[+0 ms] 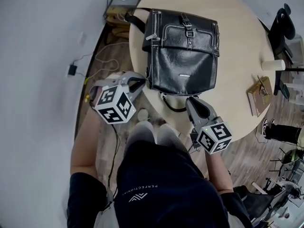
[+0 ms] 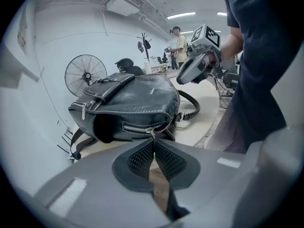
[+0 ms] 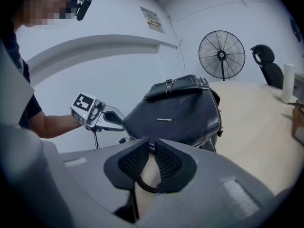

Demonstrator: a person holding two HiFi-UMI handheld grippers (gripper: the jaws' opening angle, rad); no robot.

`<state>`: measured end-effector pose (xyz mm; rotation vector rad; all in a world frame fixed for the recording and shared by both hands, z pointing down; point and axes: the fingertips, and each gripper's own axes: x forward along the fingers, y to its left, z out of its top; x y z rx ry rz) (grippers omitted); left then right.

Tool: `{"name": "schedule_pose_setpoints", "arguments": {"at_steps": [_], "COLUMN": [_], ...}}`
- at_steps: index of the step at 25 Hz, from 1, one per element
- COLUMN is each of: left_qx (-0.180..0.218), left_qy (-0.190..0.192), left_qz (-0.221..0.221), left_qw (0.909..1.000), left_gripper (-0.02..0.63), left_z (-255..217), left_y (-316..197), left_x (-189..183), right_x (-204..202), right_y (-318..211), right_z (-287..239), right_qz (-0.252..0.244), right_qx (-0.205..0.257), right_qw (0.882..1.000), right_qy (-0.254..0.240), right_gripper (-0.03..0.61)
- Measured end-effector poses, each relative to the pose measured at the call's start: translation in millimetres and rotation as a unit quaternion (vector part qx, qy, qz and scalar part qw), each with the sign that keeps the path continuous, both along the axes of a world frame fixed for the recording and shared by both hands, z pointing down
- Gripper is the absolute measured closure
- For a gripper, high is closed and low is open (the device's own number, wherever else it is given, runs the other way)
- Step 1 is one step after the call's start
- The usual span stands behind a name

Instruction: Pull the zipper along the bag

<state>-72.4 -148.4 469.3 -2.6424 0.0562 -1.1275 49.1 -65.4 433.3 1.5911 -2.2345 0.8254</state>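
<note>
Lying flat on the round counter (image 1: pixel 237 46), the black bag (image 1: pixel 183 56) is close to the edge nearest the person. The left gripper (image 2: pixel 153 144) has its jaws pressed together on the zipper pull (image 2: pixel 151 130) at the bag's side. The right gripper (image 3: pixel 152 148) jaws pinch the bag's near edge.

Head view looks steeply down on the table (image 1: pixel 237 42) from overhead. Left gripper view sits low, close to the bag (image 2: pixel 128 99), facing its zipper side; right gripper view, as close, faces its near end. All 3 share the bag.
</note>
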Motion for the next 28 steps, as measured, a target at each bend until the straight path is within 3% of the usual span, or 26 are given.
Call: {"name": "schedule_pose_setpoints", "arguments": {"at_steps": [6,10,18,28], "left_qx": [0.007,0.009,0.005,0.020], "left_qy": [-0.009,-0.005,0.004,-0.008], "left_qz": [-0.037,-0.063,-0.086,-0.089], "left_qw": [0.9993,0.9980,0.9963,0.9958], "left_gripper": [0.588,0.588,0.588,0.588], "left_z": [-0.6,-0.8,1.3,-1.2], "left_y": [3.0,1.8,1.1,2.5], "left_x": [-3.5,-4.3,-2.1,-4.6], "right_x": [15.5,12.3,17.1,50.6], "right_y": [0.1,-3.2,-4.4,-15.1], "right_z": [-3.0,-2.0,-3.9,-23.7], "right_qz": [-0.014,-0.041,-0.052,0.008], "right_qx": [0.003,0.005,0.005,0.049], "right_qw": [1.000,0.999,0.999,0.995], "right_qy": [0.011,0.022,0.017,0.088], "right_gripper": [0.535,0.498,0.492,0.456]}}
